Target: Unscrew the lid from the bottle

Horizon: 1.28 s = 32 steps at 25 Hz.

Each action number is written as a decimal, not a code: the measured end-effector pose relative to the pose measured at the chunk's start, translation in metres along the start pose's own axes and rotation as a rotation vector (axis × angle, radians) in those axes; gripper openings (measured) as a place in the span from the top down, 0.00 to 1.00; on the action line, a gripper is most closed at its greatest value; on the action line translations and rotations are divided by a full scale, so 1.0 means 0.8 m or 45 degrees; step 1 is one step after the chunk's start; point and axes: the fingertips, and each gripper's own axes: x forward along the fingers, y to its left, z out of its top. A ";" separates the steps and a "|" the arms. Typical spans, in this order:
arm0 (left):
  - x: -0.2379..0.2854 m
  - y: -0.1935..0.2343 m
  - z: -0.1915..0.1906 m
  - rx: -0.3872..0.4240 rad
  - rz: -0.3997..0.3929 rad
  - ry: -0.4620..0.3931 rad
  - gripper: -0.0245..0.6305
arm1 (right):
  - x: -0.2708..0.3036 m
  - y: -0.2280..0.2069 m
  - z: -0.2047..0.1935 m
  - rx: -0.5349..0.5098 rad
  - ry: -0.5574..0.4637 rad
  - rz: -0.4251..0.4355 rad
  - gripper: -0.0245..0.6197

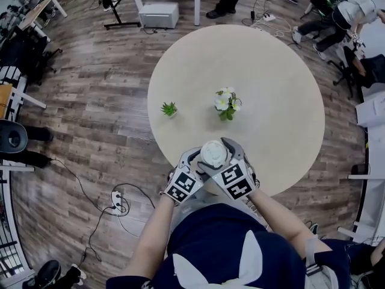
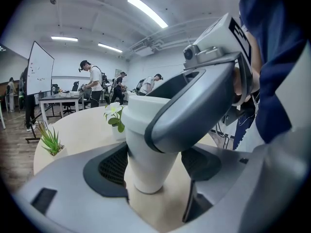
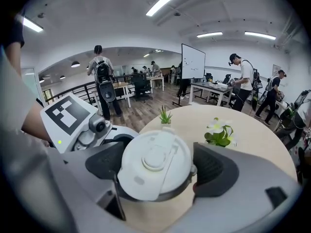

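Observation:
A white bottle (image 2: 146, 161) stands at the near edge of the round table (image 1: 271, 71), close to my body. My left gripper (image 2: 151, 165) is shut on the bottle's body, which tapers between the two dark pads (image 2: 114, 166). My right gripper (image 3: 158, 171) is shut on the bottle's lid (image 3: 154, 165), a round white cap with a flip tab that I see from above. In the head view the lid (image 1: 213, 153) shows between the left gripper (image 1: 197, 164) and the right gripper (image 1: 225, 153). In the left gripper view the right gripper's grey finger (image 2: 194, 110) covers the lid.
A small green spiky plant (image 1: 169, 108) and a pot of white flowers (image 1: 227, 102) stand mid-table, beyond the bottle. A power strip with cables (image 1: 118, 202) lies on the wood floor at the left. People, desks and a whiteboard (image 3: 192, 60) surround the table.

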 end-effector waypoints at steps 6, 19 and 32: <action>0.000 0.001 -0.001 0.001 0.001 -0.006 0.44 | -0.001 0.003 0.003 -0.026 0.001 0.008 0.27; 0.000 0.000 -0.002 0.002 0.001 -0.002 0.44 | -0.024 -0.003 0.036 0.058 -0.096 0.032 0.27; -0.002 -0.001 0.000 0.002 -0.001 -0.002 0.44 | -0.057 -0.022 0.066 0.200 -0.222 0.042 0.27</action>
